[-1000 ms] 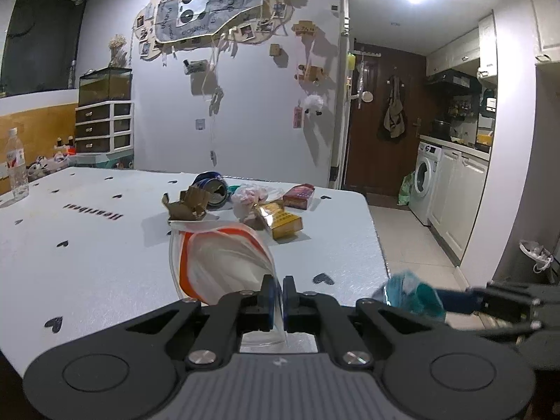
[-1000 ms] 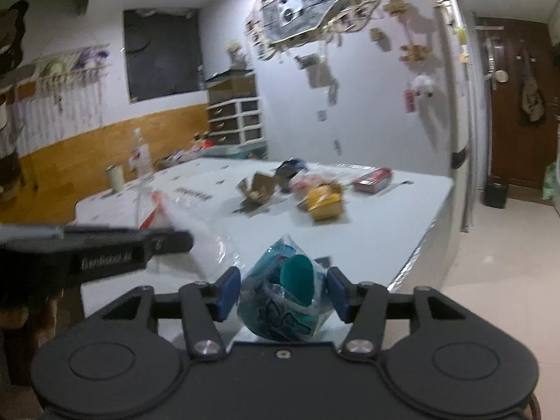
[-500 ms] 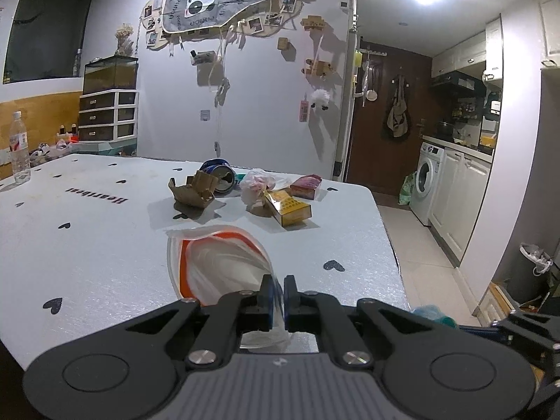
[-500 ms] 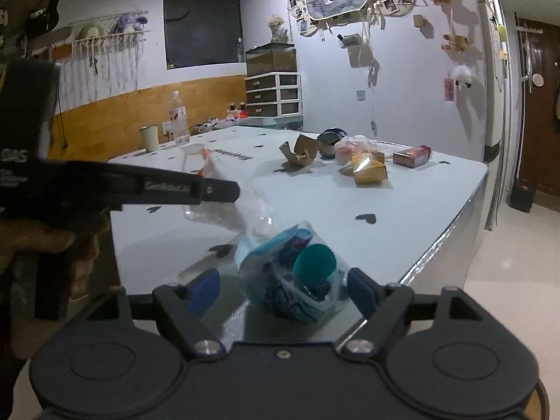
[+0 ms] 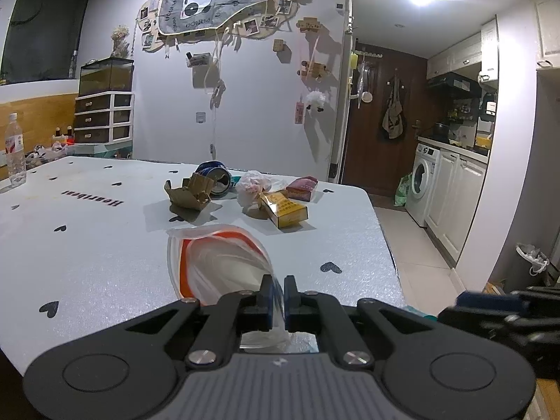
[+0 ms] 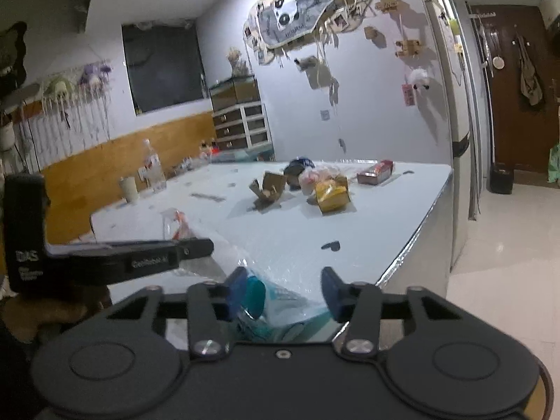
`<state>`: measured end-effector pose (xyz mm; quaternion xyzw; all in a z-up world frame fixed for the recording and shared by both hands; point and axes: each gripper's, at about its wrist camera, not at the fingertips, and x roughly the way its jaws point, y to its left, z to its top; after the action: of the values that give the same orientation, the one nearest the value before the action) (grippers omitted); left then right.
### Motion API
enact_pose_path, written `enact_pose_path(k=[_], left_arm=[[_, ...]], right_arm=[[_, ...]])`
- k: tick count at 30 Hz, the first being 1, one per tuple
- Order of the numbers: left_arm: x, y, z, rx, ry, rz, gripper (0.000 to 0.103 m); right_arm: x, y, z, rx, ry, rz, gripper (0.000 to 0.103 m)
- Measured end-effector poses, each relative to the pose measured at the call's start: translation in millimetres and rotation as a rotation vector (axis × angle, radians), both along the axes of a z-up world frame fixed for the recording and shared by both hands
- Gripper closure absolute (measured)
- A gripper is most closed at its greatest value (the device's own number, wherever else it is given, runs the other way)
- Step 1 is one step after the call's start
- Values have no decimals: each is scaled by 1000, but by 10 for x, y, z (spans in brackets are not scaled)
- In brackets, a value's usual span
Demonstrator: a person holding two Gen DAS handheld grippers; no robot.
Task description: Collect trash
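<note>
Left gripper (image 5: 276, 292): jaws clenched, pinching the near rim of clear zip bag (image 5: 217, 262) w/ orange strip; bag lies on white table (image 5: 87, 245), mouth gaping toward the trash pile, lower centre of left wrist view. In right wrist view the same gripper (image 6: 196, 246) comes in from the left edge, a hand (image 6: 52, 309) behind it at lower left, bag (image 6: 175, 225) just past its tip.

Right gripper (image 6: 285, 290): jaws part open and closing. Teal crumpled wrapper (image 6: 276, 302) sits between the blue fingers (image 6: 236, 285), close against the left one, clear gap to the right one; pads not pressing both sides, so not gripped. Wrapper low in frame, at the near table edge, bottom centre. Right gripper also shows at lower right of left wrist view (image 5: 490, 309), blurred.

Remaining trash, mid-table, centre of both views: torn brown cardboard box (image 5: 190, 194), crushed blue can (image 5: 215, 176) behind it, white crumpled plastic (image 5: 253, 187), yellow packet (image 5: 285, 208), red packet (image 5: 302, 187) to the right. All well apart from both grippers.

Water bottle (image 5: 14, 150) upright at far left table edge.
</note>
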<state>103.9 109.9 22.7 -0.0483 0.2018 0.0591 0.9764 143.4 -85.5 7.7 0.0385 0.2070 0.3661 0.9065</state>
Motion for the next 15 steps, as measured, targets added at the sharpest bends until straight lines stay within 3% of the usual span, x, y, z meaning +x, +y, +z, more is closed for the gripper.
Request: enact_pose_path(k=[7, 8, 9, 15], left_arm=[[4, -33, -5, 11, 0, -16, 98], [4, -33, -3, 12, 0, -14, 98], [0, -38, 0, 12, -1, -14, 98], [-31, -105, 53, 30, -14, -21, 98]], right_arm=[[32, 203, -94, -136, 31, 17, 85], [26, 217, -104, -146, 32, 16, 96], [33, 236, -121, -160, 35, 14, 100], [52, 143, -115, -121, 13, -50, 102]])
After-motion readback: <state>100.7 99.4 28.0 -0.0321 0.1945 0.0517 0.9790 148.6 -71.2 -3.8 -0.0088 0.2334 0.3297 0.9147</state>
